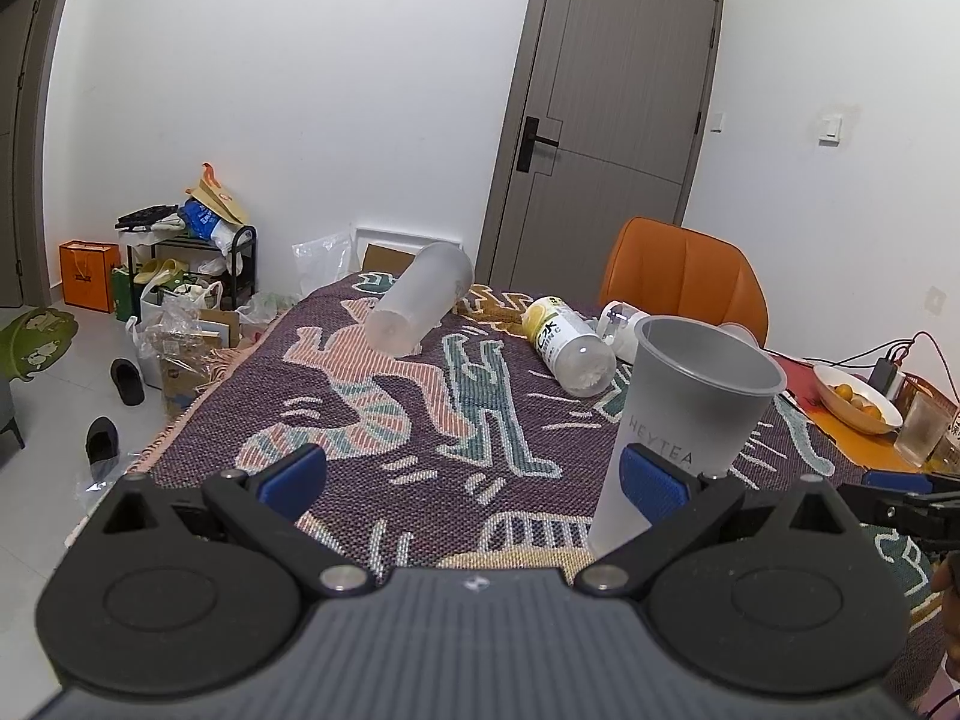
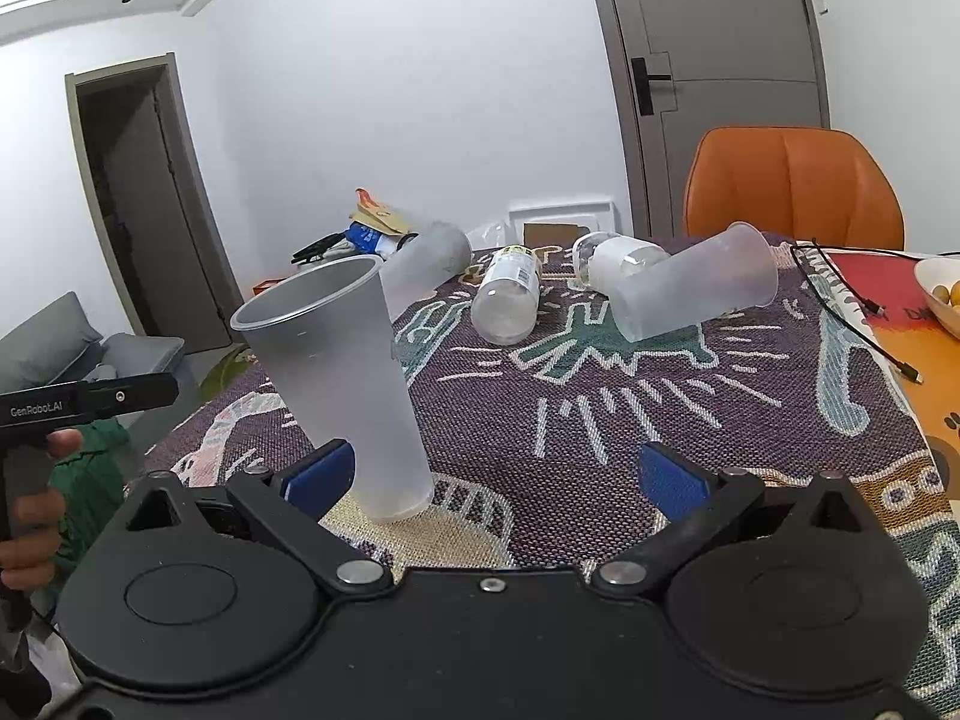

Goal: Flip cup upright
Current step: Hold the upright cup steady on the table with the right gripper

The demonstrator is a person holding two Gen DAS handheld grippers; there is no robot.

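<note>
A frosted HEYTEA cup (image 1: 684, 414) stands upright on the patterned tablecloth (image 1: 420, 396), mouth up. It also shows in the right wrist view (image 2: 354, 378). My left gripper (image 1: 474, 474) is open; the cup sits just beyond its right pad, not held. My right gripper (image 2: 495, 477) is open and empty, the cup by its left pad. A second frosted cup (image 1: 420, 300) lies on its side at the far left of the cloth, also seen in the right wrist view (image 2: 429, 264). A third frosted cup (image 2: 696, 288) lies on its side at the far right.
A clear bottle with a yellow label (image 1: 567, 345) and a white bottle (image 2: 624, 258) lie on the cloth. An orange chair (image 2: 792, 180) stands behind the table. A bowl of fruit (image 1: 858, 399), a glass (image 1: 921, 429) and cables (image 2: 852, 306) are at the right edge.
</note>
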